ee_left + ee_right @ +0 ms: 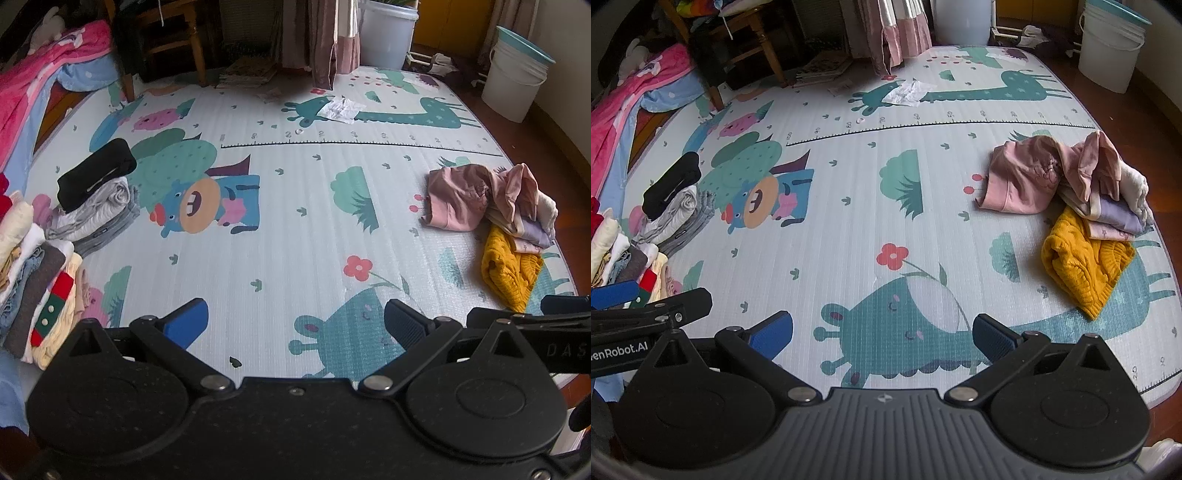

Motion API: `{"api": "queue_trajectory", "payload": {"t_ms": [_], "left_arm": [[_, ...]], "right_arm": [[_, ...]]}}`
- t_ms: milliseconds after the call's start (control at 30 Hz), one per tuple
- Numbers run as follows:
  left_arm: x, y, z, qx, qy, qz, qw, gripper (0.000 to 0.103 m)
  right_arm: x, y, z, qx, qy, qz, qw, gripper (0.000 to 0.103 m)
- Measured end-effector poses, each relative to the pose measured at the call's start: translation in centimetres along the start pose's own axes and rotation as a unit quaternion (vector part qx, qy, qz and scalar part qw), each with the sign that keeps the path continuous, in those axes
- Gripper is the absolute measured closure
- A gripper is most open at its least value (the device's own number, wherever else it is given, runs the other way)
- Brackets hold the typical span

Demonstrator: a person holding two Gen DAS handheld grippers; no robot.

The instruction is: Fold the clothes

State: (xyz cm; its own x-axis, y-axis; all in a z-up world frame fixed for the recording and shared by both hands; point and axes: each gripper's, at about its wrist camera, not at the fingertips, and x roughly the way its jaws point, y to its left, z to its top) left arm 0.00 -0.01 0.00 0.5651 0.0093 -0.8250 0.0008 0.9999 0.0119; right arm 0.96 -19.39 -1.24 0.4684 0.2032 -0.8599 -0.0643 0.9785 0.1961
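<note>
the left gripper [295,325] and right gripper [882,332] hang side by side above the cartoon play mat [849,177], jaws wide and empty. unfolded clothes, pink sweatshirt [1023,181] over mustard knit sweater [1082,266], lie heaped right; folded stacks [40,280] sit left, probably sorted apart.

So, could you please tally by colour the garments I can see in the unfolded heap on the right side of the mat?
Pink: 2, a sweatshirt and a crumpled top
Mustard yellow: 1, a knit sweater
Lilac: 1
Cream: 1
Total: 5 visible; any buried beneath cannot be counted.
</note>
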Motion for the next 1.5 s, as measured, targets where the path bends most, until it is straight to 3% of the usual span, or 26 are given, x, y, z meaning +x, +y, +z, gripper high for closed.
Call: {"api": "queue_trajectory", "payload": {"t_ms": [833,1500], "left_arm": [[0.0,-0.3,0.2,-0.002,0.012,-0.007,0.9999,0.001],[0.3,-0.3,-0.2,-0.005,0.015,-0.007,0.9999,0.001]], "right_arm": [[-0.3,1.6,0.5,0.007,-0.009,-0.014,1.0,0.0],[0.1,0.0,0.0,-0.001,-0.007,-0.007,1.0,0.0]]}}
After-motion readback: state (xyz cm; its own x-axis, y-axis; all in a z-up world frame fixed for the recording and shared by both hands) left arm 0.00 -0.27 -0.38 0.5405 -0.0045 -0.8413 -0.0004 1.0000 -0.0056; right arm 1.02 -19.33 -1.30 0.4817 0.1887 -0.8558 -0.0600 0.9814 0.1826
